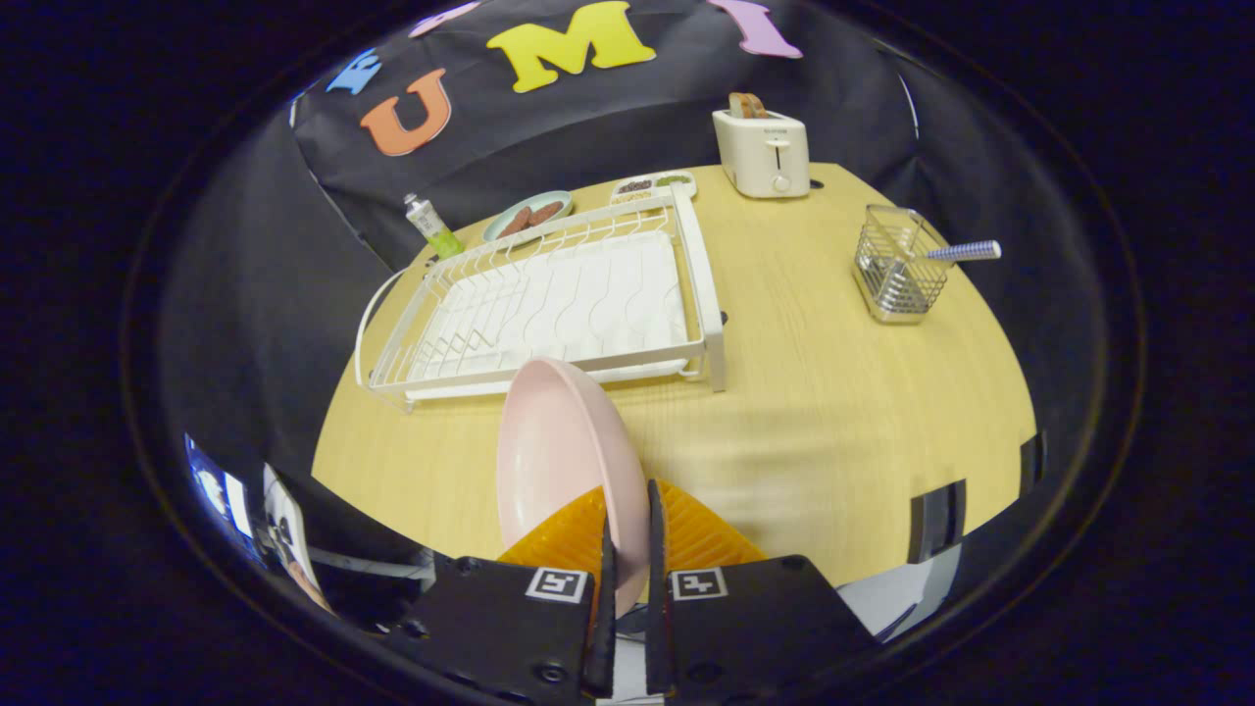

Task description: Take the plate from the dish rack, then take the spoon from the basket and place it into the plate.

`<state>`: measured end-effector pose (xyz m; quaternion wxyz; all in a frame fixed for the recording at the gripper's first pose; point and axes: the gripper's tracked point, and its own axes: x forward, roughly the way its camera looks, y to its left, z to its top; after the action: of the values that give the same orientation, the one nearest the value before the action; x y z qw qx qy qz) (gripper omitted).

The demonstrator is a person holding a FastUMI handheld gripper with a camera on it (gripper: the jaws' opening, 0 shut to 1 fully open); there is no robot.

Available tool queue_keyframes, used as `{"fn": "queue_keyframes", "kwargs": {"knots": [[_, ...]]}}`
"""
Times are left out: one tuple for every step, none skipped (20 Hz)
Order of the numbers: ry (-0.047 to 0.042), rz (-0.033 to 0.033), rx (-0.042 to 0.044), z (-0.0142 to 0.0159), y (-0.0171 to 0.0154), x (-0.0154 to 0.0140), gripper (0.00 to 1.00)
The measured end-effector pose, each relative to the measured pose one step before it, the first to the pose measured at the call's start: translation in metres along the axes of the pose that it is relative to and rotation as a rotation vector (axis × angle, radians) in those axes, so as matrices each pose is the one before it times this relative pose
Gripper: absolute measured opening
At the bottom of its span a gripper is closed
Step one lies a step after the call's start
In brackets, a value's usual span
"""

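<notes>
A pink plate (pixel 559 461) stands on edge between my fingers, and the gripper (pixel 627 534) is shut on its rim, holding it above the wooden table (pixel 833 412). Just beyond the plate lies the white dish rack (pixel 549 304), with no dishes in it. Farther off to the right of the fingers a wire basket (pixel 897 265) stands on the table, and a spoon's striped blue handle (pixel 966 252) sticks out of it to the right.
A white toaster (pixel 763 149) with bread stands at the back of the table. Behind the rack are a small plate with sausages (pixel 527 216), a snack tray (pixel 653 183) and a green tube (pixel 431 226). Bare wood lies between rack and basket.
</notes>
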<state>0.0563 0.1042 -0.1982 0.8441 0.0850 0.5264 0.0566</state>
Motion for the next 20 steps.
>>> {"fn": "queue_keyframes", "kwargs": {"knots": [[0.00746, 0.02123, 0.00825, -0.00238, -0.00378, 0.00408, 0.18], [0.00311, 0.01939, 0.00398, -0.00085, -0.00318, 0.00329, 0.18], [0.00165, 0.01414, 0.00616, -0.00036, -0.00355, 0.0041, 0.18], [-0.00117, 0.01186, 0.01229, -0.0007, -0.00232, 0.00302, 0.18], [-0.0029, 0.01185, 0.00612, -0.00052, -0.00367, 0.00104, 0.19], [-0.00546, 0.00332, -0.00244, 0.00093, -0.00436, 0.00247, 0.2], [-0.00302, -0.00805, -0.00036, -0.0004, -0.00579, 0.00248, 0.21], [-0.00509, 0.00408, 0.0037, 0.00078, -0.00249, 0.00166, 0.23], [-0.00495, -0.00501, 0.00079, 0.0007, -0.00187, -0.00009, 0.23], [-0.00734, -0.00778, 0.00278, 0.00209, -0.00439, -0.0005, 0.25], [-0.00505, -0.01027, -0.00252, 0.00193, -0.00377, 0.00134, 0.25], [-0.00421, -0.01646, -0.00047, 0.00211, -0.00497, -0.00004, 0.27], [-0.00766, -0.01655, -0.00094, -0.00008, -0.00425, 0.0013, 0.28], [-0.01294, -0.02385, -0.00552, 0.00325, -0.0057, 0.00055, 0.3], [-0.02181, -0.0315, -0.00734, 0.00442, -0.00872, -0.00181, 0.3], [-0.0287, -0.01333, -0.00401, 0.00458, -0.00521, 0.00146, 0.28], [-0.02571, -0.00225, -0.00405, 0.00386, -0.00202, -0.00242, 0.3], [-0.02856, -0.00182, -0.01208, 0.00607, -0.00312, -0.0028, 0.33], [-0.04264, 0.00196, -0.02621, 0.00691, -0.00381, -0.0049, 0.38], [-0.05635, -0.00833, -0.04586, 0.00952, -0.00556, -0.0042, 0.59]]}}
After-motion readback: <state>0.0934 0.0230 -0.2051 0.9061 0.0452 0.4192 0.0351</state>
